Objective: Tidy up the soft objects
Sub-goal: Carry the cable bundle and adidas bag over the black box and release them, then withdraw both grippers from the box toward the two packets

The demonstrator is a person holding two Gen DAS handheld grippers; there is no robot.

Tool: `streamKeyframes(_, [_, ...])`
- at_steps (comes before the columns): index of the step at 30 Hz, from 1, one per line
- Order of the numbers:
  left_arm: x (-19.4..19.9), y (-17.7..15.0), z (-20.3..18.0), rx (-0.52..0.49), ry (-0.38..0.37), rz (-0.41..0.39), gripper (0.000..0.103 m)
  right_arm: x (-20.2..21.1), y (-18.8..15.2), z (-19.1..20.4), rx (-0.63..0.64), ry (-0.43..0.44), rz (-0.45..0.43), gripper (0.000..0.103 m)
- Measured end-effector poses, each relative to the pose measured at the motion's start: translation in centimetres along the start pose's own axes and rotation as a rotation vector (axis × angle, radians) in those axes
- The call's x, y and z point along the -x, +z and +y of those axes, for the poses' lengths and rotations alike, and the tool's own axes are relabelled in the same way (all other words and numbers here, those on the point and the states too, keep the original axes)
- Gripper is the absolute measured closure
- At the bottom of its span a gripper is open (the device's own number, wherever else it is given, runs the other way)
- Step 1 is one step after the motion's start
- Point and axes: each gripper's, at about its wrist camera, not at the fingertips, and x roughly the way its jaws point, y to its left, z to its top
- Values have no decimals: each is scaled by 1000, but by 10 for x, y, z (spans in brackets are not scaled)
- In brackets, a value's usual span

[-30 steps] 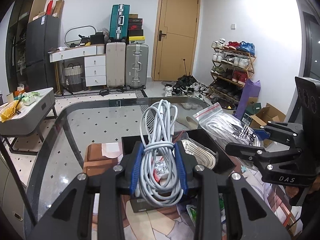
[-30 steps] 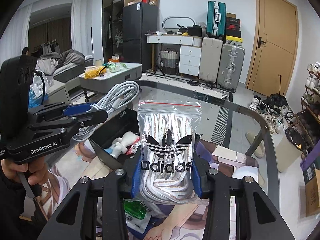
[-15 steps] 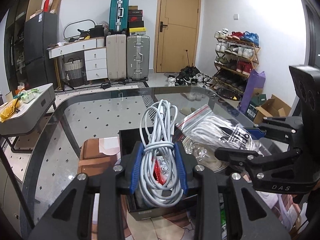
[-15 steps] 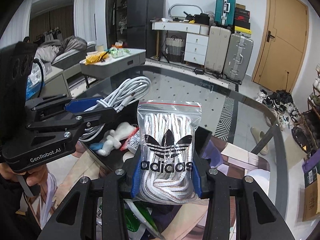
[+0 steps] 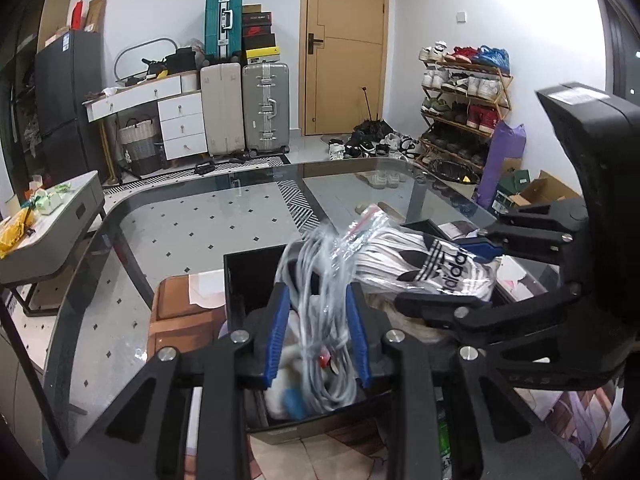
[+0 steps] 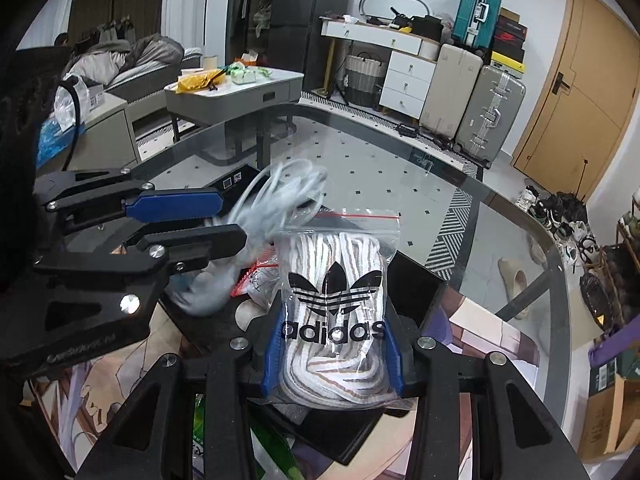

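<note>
My left gripper (image 5: 318,336) has opened over the black box (image 5: 248,276); the grey cable bundle (image 5: 320,300) is blurred between its blue pads, dropping into the box. It also shows in the right wrist view (image 6: 280,196) beside the left gripper (image 6: 192,220). My right gripper (image 6: 332,340) is shut on a clear Adidas zip bag of striped laces (image 6: 334,300), held over the box's right part (image 6: 416,280). The bag also shows in the left wrist view (image 5: 432,264), with the right gripper (image 5: 452,276) on it. A white soft toy (image 5: 280,392) lies in the box.
The box stands on a glass table (image 5: 180,240) with a printed mat (image 6: 500,340). A green packet (image 6: 276,448) lies in front of the box. Beyond are a side table (image 6: 240,88), suitcases (image 5: 244,104), a shoe rack (image 5: 464,96) and a door.
Both grippers have moved down over the box. The left gripper's pads have spread and the cable bundle is slipping down into the box. The right gripper keeps the bag.
</note>
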Motion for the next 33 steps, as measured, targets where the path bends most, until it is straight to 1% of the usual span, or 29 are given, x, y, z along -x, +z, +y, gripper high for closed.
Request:
streamKeyframes(8, [-4, -2, 1, 6, -11, 19, 76, -12, 6, 0, 53, 32, 36, 62])
streamKeyframes(16, [-2, -3, 8, 23, -5, 24, 76, -13, 5, -4, 51, 62, 44, 61])
streamKeyframes(19, [0, -3, 9, 20, 0, 23, 75, -7, 4, -5, 58, 40, 36, 54])
streamKeyframes(20, [1, -3, 9, 19, 0, 22, 74, -4, 4, -5, 56, 33, 29, 48])
streamKeyframes(21, [4, -4, 8, 21, -5, 21, 72, 0, 3, -4, 55, 25, 12, 43])
streamKeyframes(22, [7, -5, 8, 23, -10, 19, 65, 7, 1, -4, 52, 14, -16, 33])
streamKeyframes(23, [9, -4, 7, 24, -12, 17, 61, 16, -2, -5, 44, 3, -46, 24])
streamKeyframes(24, [13, -5, 7, 25, -14, 10, 54, 20, -3, -5, 40, -3, -59, 22])
streamKeyframes(25, [16, -5, 6, 25, -14, 3, 50, 28, -6, -6, 29, -12, -78, 21])
streamKeyframes(27, [24, -6, 6, 27, -11, -8, 48, 36, -9, -7, 9, -23, -93, 20])
streamKeyframes(29, [29, -8, 6, 28, -13, -12, 46, 46, -15, -10, -30, -40, -112, 14])
streamKeyframes(30, [32, -9, 6, 27, -12, -14, 43, 48, -17, -11, -41, -43, -120, 13])
streamKeyframes(32, [38, -11, 5, 24, -2, -19, 39, 58, -24, -13, -77, -62, -140, 4])
streamKeyframes(33, [41, -13, 5, 25, 6, -21, 30, 62, -27, -14, -92, -69, -150, 3])
